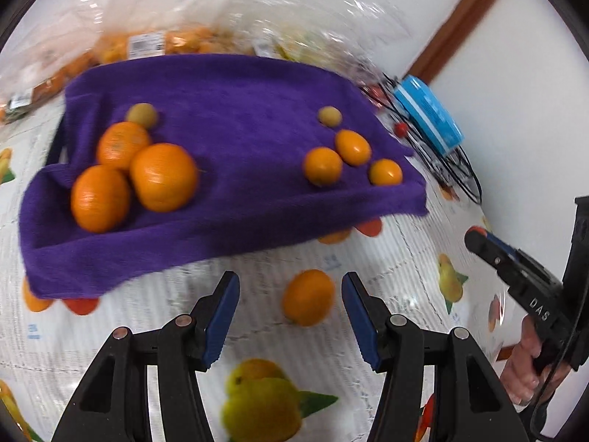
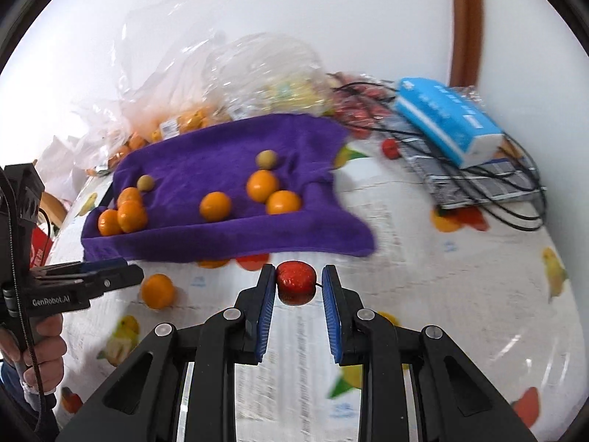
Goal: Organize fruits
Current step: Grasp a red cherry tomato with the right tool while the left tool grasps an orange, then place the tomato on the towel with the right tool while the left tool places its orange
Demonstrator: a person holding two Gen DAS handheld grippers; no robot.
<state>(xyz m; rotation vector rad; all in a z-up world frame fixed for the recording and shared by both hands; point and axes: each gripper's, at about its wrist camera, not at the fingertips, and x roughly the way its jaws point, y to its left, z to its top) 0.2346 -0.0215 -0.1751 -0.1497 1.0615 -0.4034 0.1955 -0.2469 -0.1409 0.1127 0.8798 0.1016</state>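
oranges and kumquats already sit grouped on the purple towel (image 1: 228, 118). the right gripper (image 2: 299, 287) clamps a small red fruit (image 2: 296, 281); the left gripper (image 1: 291, 309), parted and empty, hovers over one loose orange (image 1: 308, 296) on the surface.

A small, glossy red fruit (image 2: 296, 281) sits pinched between the right tongs (image 2: 298, 283), raised above the worktop. A loose orange (image 1: 308, 297) lies on the worktop between the parted left tongs (image 1: 291, 287), just ahead of them. Beyond both tongs, a purple towel (image 1: 228, 110) holds three large oranges (image 1: 163, 176) on its left and three smaller ones (image 1: 322, 165) on its right, each cluster with a small tan fruit (image 1: 141, 115) behind.
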